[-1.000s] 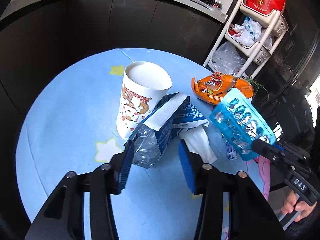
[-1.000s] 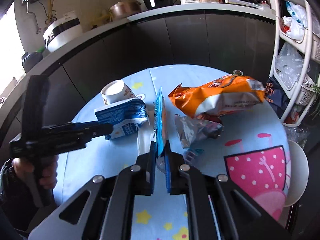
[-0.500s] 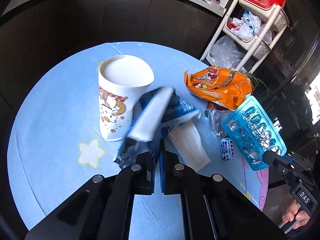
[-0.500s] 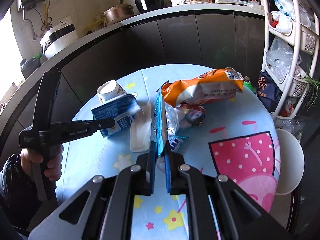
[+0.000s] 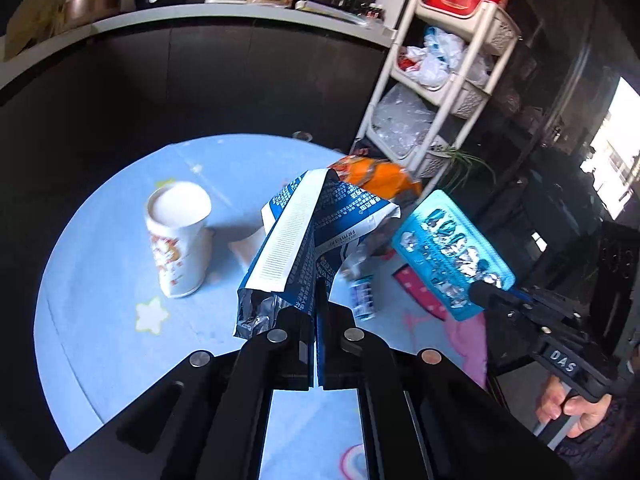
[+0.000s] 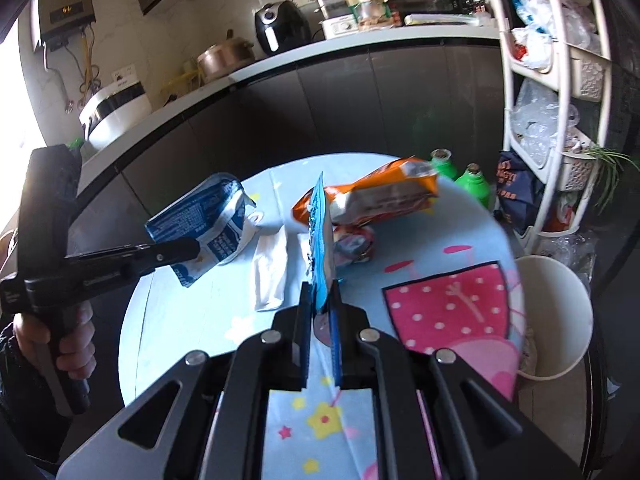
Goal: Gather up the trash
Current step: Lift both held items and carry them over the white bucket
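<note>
Your black left gripper (image 5: 316, 304) holds a blue-and-white wrapper (image 5: 316, 236) with a silver foil lining; your black right gripper (image 6: 321, 300) holds a blue blister pack (image 5: 452, 254). Below lie a light-blue star-patterned tablecloth (image 5: 100, 272), an orange snack bag (image 6: 380, 196) and a white cartoon-print cup (image 5: 178, 240).

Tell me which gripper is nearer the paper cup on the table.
Left. The left gripper, shut on the blue-white bag, is raised just beside the paper cup; the right gripper is farther, across the table.

Cup (image 5: 179, 240), wrappers (image 6: 382, 196) on table (image 5: 100, 280)

dark cabinets (image 6: 360, 92), white countertop (image 6: 360, 42), white rack (image 5: 452, 76), bright window (image 5: 616, 156).
</note>
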The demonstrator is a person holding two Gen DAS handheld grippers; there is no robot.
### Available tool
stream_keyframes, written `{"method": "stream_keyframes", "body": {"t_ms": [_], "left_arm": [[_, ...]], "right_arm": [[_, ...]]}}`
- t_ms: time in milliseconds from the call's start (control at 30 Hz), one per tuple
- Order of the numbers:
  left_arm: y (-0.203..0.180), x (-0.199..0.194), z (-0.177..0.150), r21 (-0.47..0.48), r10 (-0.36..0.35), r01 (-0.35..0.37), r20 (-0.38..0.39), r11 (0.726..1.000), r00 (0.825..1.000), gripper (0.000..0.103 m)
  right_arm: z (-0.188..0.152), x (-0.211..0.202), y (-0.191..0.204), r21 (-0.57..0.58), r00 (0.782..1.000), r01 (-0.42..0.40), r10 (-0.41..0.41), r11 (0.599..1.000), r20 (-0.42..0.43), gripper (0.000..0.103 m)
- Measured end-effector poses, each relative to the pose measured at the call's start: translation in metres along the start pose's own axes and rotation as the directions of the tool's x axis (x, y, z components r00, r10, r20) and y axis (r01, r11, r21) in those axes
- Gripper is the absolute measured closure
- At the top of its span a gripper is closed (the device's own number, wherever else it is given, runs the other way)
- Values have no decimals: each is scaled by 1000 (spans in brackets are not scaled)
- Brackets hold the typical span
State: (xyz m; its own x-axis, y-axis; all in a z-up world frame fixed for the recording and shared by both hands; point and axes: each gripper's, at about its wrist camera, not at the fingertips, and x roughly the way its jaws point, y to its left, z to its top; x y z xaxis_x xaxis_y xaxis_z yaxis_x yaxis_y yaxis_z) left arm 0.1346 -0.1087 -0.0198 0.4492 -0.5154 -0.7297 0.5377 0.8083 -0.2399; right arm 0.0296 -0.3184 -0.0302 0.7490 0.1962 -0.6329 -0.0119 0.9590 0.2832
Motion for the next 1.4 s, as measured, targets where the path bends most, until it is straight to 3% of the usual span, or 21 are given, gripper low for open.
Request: {"method": "stream_keyframes", "body": {"t_ms": [200,733,1133,1400], "left_arm": [[-43,2,11,64,-66,66,0,996,998,102],[-179,72,29,245,-162,181,-98,952,982,103],[-236,144,45,249,-195,243,-202,938,960,102],[-265,194,50,258,-174,249,-280,934,944,102]], "right_arm": [[-2,-25,-30,56,998,43,-46,998,44,94],[-32,-68,-141,222,977,175,-196,959,78,94],[-66,-43,-226,383,970,223,-243,897,4,94],[-74,-16,-256,399,971,231,-236,887,-39,93]]}}
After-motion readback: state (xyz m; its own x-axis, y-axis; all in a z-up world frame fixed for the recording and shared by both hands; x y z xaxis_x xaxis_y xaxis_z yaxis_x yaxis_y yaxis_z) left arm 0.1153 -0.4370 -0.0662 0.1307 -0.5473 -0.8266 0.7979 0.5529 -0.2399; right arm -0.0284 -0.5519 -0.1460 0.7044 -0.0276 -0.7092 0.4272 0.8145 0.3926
